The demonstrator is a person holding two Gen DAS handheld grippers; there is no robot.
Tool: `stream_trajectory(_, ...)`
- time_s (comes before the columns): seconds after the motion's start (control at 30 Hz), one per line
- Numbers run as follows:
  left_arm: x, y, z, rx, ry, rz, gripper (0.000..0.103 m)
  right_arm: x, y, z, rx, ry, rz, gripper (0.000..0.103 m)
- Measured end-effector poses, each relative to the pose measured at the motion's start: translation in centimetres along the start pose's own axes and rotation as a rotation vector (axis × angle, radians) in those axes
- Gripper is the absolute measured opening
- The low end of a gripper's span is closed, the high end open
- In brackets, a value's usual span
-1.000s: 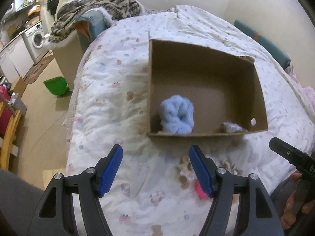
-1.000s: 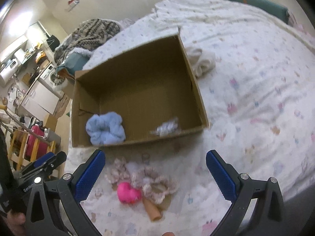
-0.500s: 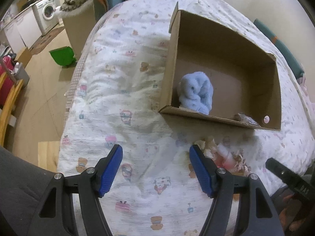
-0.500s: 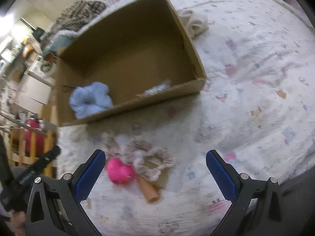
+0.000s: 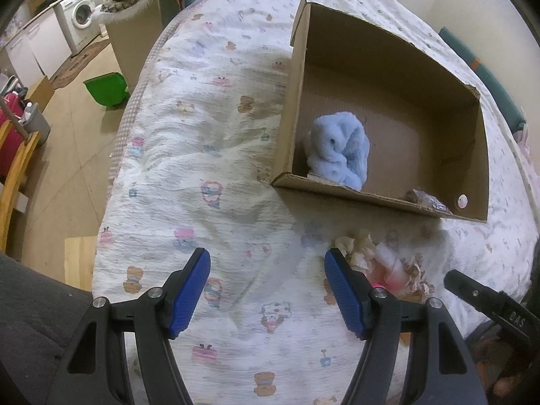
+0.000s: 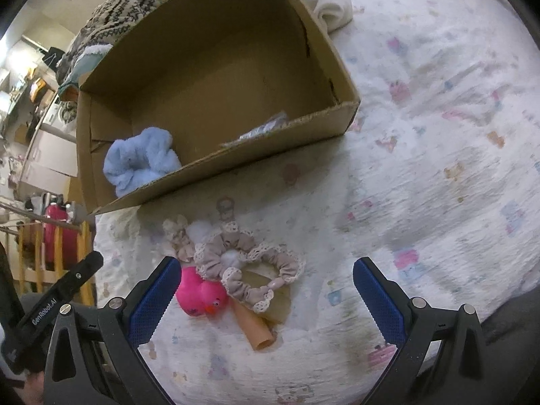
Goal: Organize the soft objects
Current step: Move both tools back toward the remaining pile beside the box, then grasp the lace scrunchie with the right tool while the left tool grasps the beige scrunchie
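An open cardboard box point(image 5: 472, 155) point(image 6: 341, 77) lies on the bed. A fluffy light blue scrunchie point(image 5: 341, 150) point(image 6: 140, 160) and a small shiny wrapper point(image 6: 263, 130) lie inside it. In front of the box lies a heap: beige lace scrunchies point(image 6: 249, 263) point(image 5: 362, 251), a pink rubber duck point(image 6: 200, 295) and a tan tube point(image 6: 254, 325). My right gripper point(image 6: 266, 298) is open and empty, low over the heap. My left gripper point(image 5: 266, 287) is open and empty above the sheet, left of the heap.
A rolled white cloth point(image 6: 332, 8) lies behind the box. The bed's left edge drops to the floor, with a green bin point(image 5: 106, 87), a washing machine point(image 5: 79, 17) and a wooden chair point(image 5: 13, 168). A patterned blanket point(image 6: 131, 5) is piled beyond.
Both grippers have moved closer to the bed and toward the heap. The right one has dropped lower over the scrunchies and duck. Both stay open.
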State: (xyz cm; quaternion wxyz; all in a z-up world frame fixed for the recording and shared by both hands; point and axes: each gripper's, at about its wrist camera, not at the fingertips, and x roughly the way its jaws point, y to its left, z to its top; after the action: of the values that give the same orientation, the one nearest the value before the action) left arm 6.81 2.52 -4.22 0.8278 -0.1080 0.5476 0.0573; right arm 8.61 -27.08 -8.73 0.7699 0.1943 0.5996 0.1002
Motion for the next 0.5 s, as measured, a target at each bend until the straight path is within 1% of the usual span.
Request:
stream_trajectory(0.1,0.1,-0.2,0.0,0.001,0.004,-0.003,0.067,1.7,-0.8,0.3,0.06,0.08,0.082,0.103)
stream_trajectory(0.13,0.2,-0.3,0.0,0.003,0.006,-0.004,0.067,2.3,-0.8,0.4,0.067,0.104,0.085,0.103)
stream_trajectory(0.2,0.2,-0.6,0.0,0.009,0.008,-0.005,0.067,3.2,-0.6,0.5,0.049,0.128,0.057,0.103)
stream_trajectory(0.27,0.4,-0.8,0.0,0.015,0.01,-0.006,0.067,3.9,-0.3,0.6,0.024,0.143,0.029,0.097)
stream_trajectory(0.33,0.5,-0.9,0.0,0.021,0.012,-0.006,0.067,4.3,-0.2,0.6,0.013,0.151,0.009,0.085)
stream_trajectory(0.37,0.5,-0.9,0.0,0.024,0.014,-0.005,0.067,4.4,-0.2,0.6,0.015,0.149,0.007,0.082)
stream_trajectory(0.4,0.6,-1.0,-0.1,0.026,0.015,-0.005,0.067,4.2,-0.3,0.6,0.02,0.144,0.018,0.074)
stream_trajectory(0.43,0.6,-1.0,-0.1,0.027,0.018,-0.006,0.067,4.1,-0.3,0.6,0.024,0.139,0.03,0.06)
stream_trajectory(0.47,0.7,-1.1,-0.1,0.028,0.02,-0.006,0.067,3.9,-0.4,0.6,0.027,0.134,0.04,0.053)
stream_trajectory(0.5,0.7,-1.1,-0.1,0.029,0.023,-0.007,0.067,3.7,-0.5,0.7,0.032,0.129,0.048,0.04)
